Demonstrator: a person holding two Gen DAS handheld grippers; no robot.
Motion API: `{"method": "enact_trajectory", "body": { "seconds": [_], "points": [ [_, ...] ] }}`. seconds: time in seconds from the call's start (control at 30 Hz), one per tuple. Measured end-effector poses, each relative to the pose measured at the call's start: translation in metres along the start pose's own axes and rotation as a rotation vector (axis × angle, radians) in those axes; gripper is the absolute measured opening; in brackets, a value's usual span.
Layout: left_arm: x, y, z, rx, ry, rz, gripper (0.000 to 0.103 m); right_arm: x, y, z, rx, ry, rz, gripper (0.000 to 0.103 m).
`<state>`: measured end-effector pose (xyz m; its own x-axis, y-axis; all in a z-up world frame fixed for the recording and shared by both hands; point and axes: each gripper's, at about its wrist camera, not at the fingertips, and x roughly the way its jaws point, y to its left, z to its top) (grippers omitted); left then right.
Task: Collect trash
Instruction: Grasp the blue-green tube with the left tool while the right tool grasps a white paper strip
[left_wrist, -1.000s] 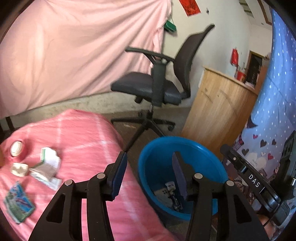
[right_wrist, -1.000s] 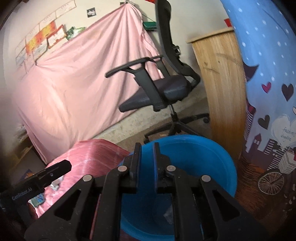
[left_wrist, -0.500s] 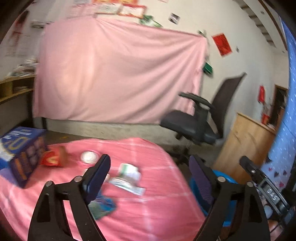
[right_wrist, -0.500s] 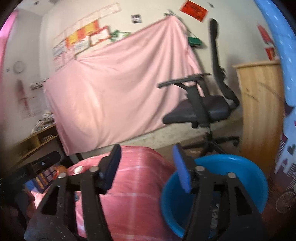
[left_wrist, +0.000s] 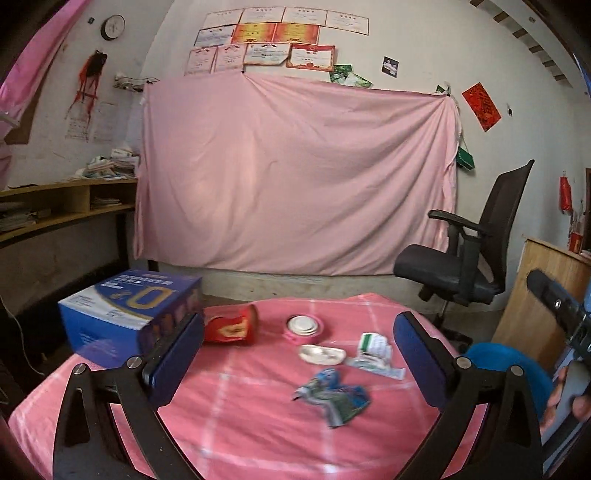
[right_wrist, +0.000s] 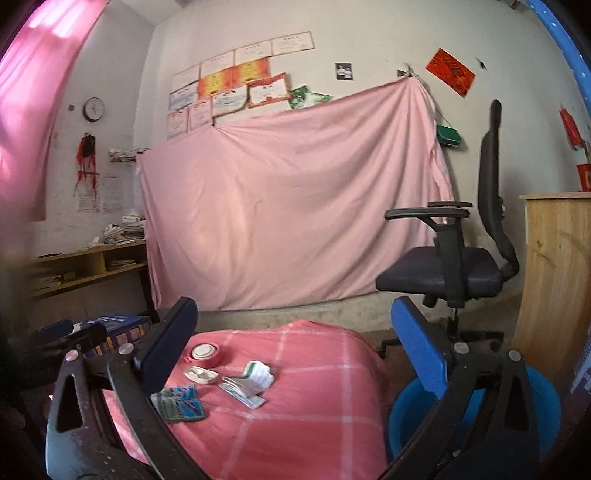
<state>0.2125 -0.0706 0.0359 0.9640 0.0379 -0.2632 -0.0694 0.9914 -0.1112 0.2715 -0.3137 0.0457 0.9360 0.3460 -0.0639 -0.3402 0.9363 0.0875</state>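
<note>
Pink cloth (left_wrist: 295, 177) is hung across the back wall under rows of certificates, with a black office chair (left_wrist: 465, 258) to the right and wooden shelves at the left. On the surface (left_wrist: 258, 424), covered in pink checked fabric, a blue box (left_wrist: 129, 314), a red packet (left_wrist: 231, 326), a round white lid (left_wrist: 304, 326), a white tray (left_wrist: 321, 354), crumpled paper (left_wrist: 375, 349) and a blue-green wrapper (left_wrist: 332, 398) are laid. A blue basin (right_wrist: 472, 413) is set on the floor just beside the surface. A second ago both views were aimed into that basin; the scraps are now faced. The left claw (left_wrist: 299, 358) and right claw (right_wrist: 295, 354) have just been opening and are spread wide, with nothing gripped
</note>
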Motion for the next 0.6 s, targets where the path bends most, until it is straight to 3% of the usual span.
{"method": "enact_trajectory", "body": {
  "seconds": [0.27,0.6],
  "points": [
    [0.011,0.016,-0.022,-0.008,0.041,0.015,0.100,0.021,0.018,-0.014,-0.059,0.087,0.030,0.103],
    [0.046,0.029,-0.036,-0.066,0.228,-0.032,0.100,0.061,0.026,-0.041,-0.103,0.284,0.031,0.103]
  ]
}}
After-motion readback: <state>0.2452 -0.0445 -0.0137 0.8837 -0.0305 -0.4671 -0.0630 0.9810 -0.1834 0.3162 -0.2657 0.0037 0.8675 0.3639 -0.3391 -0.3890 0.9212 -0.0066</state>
